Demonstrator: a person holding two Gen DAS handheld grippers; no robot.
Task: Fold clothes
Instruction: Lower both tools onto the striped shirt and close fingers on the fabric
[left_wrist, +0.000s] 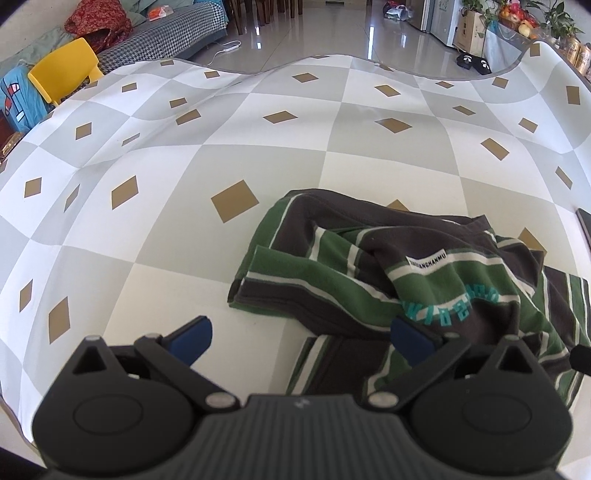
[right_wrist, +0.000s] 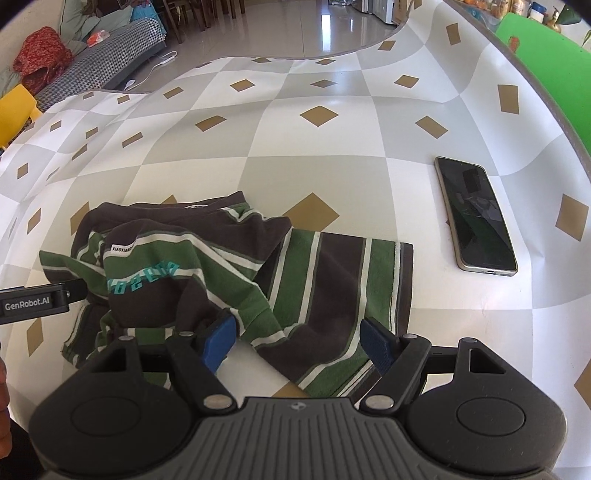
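Observation:
A crumpled green, dark brown and white striped shirt (left_wrist: 424, 280) with teal lettering lies on the checked tablecloth (left_wrist: 221, 155). My left gripper (left_wrist: 301, 334) is open just above the shirt's near left edge, its blue pads wide apart with nothing between them. In the right wrist view the same shirt (right_wrist: 229, 269) lies bunched, one striped part spread flat toward the right. My right gripper (right_wrist: 299, 341) stands open over the shirt's near hem, holding nothing. The left gripper's body (right_wrist: 33, 301) shows at the left edge of that view.
A dark smartphone (right_wrist: 476, 218) lies on the tablecloth to the right of the shirt. A yellow chair (left_wrist: 66, 70) stands at the far left of the table, a green chair (right_wrist: 550, 62) at the far right. Beyond the table are a tiled floor and a sofa.

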